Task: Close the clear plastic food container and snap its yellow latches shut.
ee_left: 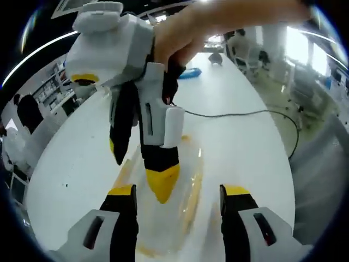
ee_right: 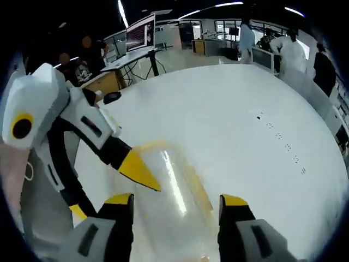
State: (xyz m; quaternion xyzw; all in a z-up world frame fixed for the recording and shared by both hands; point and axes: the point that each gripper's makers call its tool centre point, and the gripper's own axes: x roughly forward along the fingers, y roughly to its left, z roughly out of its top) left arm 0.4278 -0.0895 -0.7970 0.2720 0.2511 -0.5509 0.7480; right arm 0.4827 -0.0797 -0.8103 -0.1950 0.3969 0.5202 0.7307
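Both pairs of jaws stand apart, gripping nothing. In the left gripper view the left gripper [ee_left: 177, 199] straddles the clear container [ee_left: 169, 218] at lower centre, long axis running up-frame, while the right gripper [ee_left: 143, 172] presses onto it from above. In the right gripper view the right gripper [ee_right: 175, 206] sits just below the container [ee_right: 169, 191], the left gripper [ee_right: 117, 180] touching its left edge. Yellow latches look blurred.
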